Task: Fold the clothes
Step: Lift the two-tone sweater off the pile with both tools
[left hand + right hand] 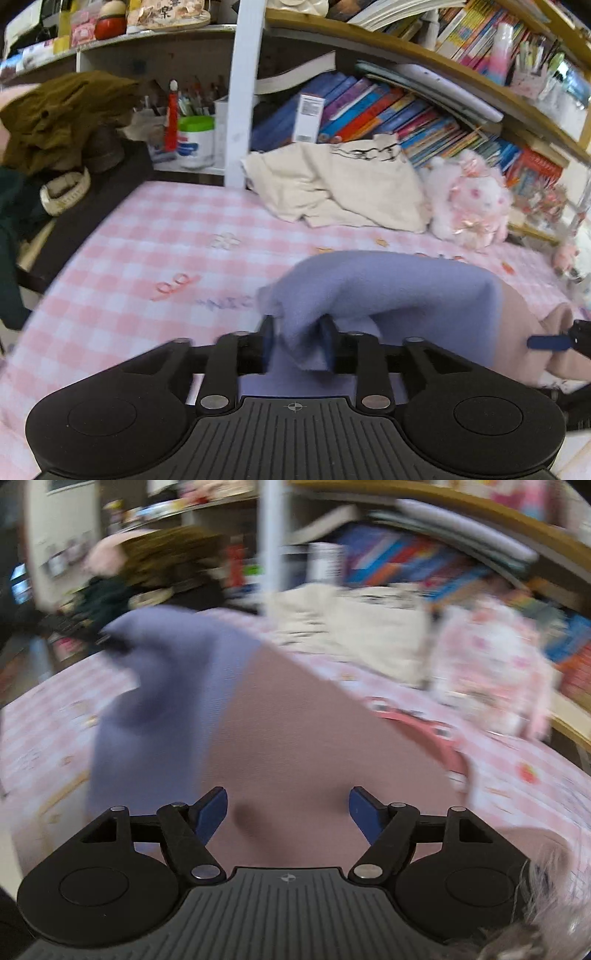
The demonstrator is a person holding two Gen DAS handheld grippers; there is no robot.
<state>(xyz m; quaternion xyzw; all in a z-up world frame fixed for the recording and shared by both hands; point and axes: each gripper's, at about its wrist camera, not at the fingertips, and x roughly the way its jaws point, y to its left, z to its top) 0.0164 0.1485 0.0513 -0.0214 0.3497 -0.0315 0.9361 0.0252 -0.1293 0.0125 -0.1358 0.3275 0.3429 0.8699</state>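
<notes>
A garment with a lavender-blue part [388, 288] and a dusty pink part [524, 332] lies on the pink checked tablecloth [147, 251]. My left gripper [300, 343] is shut on a fold of the lavender cloth and holds it lifted. In the right wrist view the same garment shows its lavender part [159, 709] raised at the left and its pink part [317, 738] spread under my right gripper [288, 808], which is open with nothing between its fingers. The right gripper's blue fingertip [546, 342] shows at the right edge of the left wrist view.
A crumpled cream cloth bag [343, 184] and a pink plush toy [469, 199] lie at the back by shelves of books [388, 110]. An olive garment [62, 118] and a watch [62, 192] sit at the left. A pink hanger [439, 738] lies beside the garment.
</notes>
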